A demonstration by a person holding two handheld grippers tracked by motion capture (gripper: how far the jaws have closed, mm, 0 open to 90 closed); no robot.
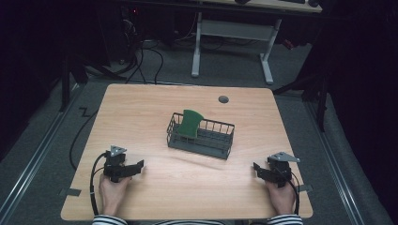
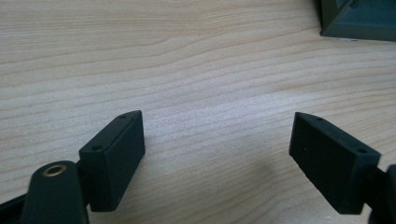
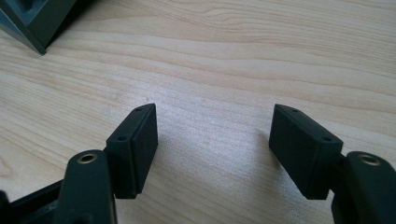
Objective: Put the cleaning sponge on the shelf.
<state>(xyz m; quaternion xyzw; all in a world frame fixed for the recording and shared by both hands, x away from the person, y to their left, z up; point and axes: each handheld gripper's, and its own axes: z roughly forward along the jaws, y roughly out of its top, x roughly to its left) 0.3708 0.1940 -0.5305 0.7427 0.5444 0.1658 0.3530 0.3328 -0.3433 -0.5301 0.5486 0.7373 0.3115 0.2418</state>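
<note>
Green sponge [image 1: 190, 123] stands in a wire basket [image 1: 220, 140] mid-tabletop [image 1: 141, 112]; left gripper [image 1: 137, 167] and right gripper [image 1: 257, 168] rest apart, fingers open, empty.

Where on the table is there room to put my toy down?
Bare wood lies between the left tool and right tool, in front of the basket. The far edge by the hole is free too. The middle is crowded: the basket holds a green sponge.

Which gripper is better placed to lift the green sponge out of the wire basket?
Probably the left gripper: the green sponge leans in the left end of the wire basket. The right gripper is open too, but on the far side.
</note>
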